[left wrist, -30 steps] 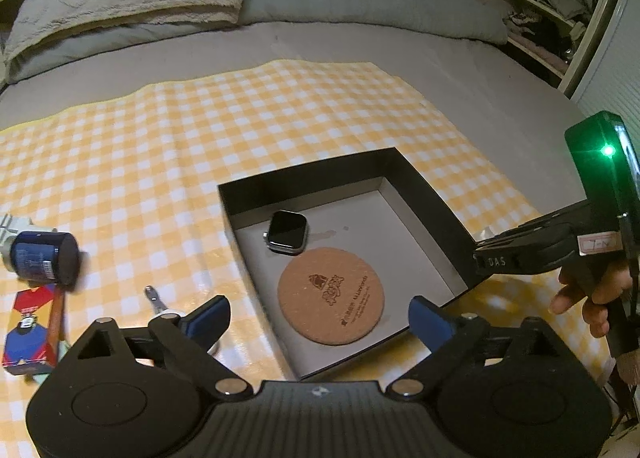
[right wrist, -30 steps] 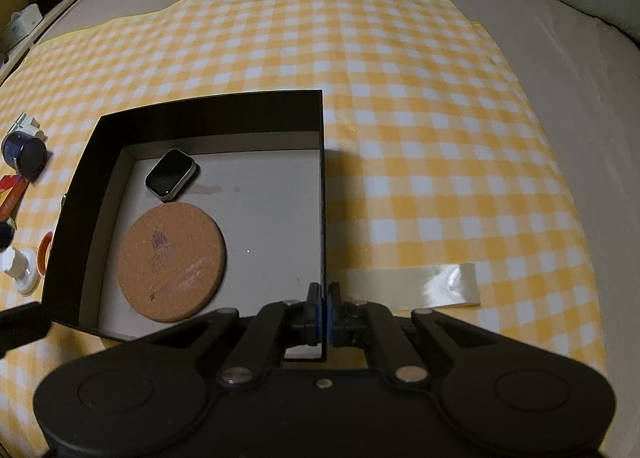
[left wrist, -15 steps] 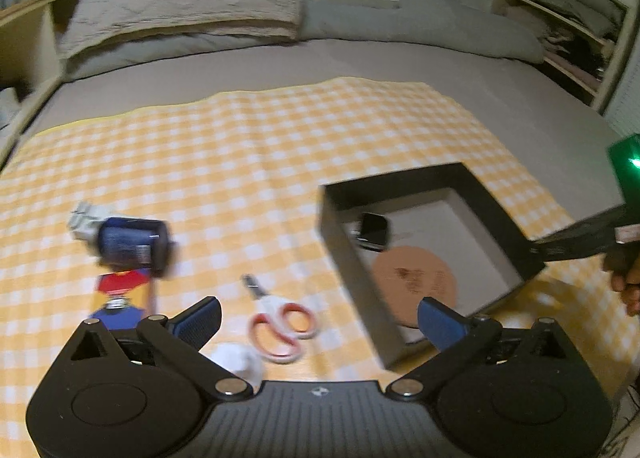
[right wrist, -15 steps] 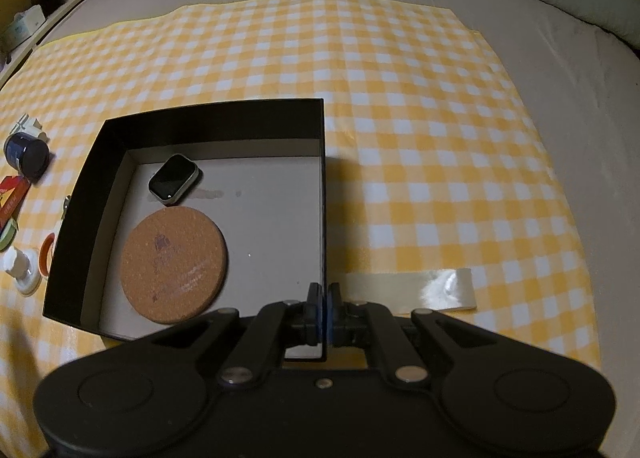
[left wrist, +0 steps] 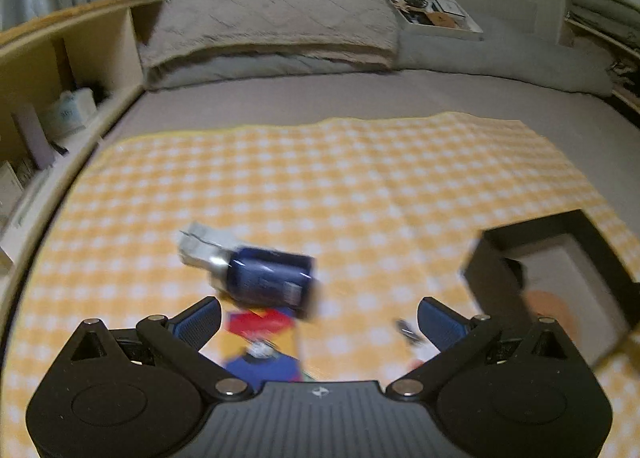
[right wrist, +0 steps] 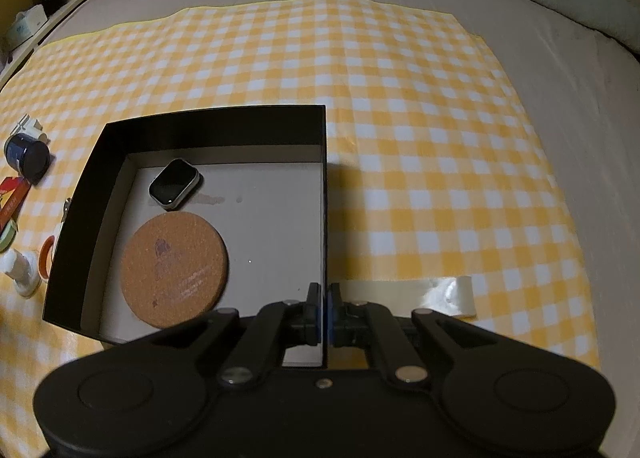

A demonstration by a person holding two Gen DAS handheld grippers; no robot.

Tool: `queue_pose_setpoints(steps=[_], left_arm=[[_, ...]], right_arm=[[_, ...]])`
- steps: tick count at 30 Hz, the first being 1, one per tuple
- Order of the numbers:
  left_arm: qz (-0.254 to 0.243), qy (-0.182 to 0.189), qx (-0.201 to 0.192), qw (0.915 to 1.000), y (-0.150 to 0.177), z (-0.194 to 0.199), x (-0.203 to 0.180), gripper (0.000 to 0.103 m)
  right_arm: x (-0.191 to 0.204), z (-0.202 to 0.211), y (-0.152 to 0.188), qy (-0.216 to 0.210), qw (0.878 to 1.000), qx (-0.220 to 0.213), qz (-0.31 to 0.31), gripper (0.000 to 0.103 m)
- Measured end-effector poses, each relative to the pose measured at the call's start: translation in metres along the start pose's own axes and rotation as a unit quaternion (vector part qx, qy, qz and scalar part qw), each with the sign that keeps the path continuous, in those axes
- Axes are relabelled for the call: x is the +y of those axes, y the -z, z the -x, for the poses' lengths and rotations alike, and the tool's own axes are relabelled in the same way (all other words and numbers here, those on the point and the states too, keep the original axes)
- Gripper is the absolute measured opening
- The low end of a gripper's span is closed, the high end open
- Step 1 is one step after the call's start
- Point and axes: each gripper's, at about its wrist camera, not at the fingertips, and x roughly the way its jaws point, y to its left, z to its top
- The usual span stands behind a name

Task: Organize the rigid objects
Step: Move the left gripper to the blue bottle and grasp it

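Bottle (left wrist: pixel 266 278) on side, cap toward far-left; left fingers (left wrist: pixel 440 322) apart, right fingers (right wrist: pixel 314 310) clamping box wall (right wrist: pixel 323 193).

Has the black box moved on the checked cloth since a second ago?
No. In the right wrist view the box sits on the same cloth squares, beside the tape strip, with the right hand-held gripper shut on its wall.

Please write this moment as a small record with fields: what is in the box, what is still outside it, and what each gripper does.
in box: smartwatch, cork coaster
box: black box, open top, on checked cloth
outside box: dark blue bottle lying on its side, red and blue packet
left gripper: open, nothing between the pads, above the packet
right gripper: shut on the box's right wall
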Motion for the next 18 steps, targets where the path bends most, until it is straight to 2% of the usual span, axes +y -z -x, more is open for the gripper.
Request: queue_pose_setpoints(steps=[4,10,18], left_arm=[[-0.017,-0.022,-0.015,0.9995,-0.005,-0.017,0.021,0.103],[-0.060,-0.049,-0.013,0.9969,-0.009,-0.048,0.037,0.103],[-0.075,-0.025,0.018,0.9967,-0.017,-0.086,0.035,0.103]], right_arm=[[0.001,0.000,-0.001,0.000,1.000,0.000,0.002,0.003],[0.002,-0.003,-0.003,-0.001,1.000,0.001,0.006,0.003],[0.001,-0.008,0.000,-0.009,1.000,0.004,0.005,0.005]])
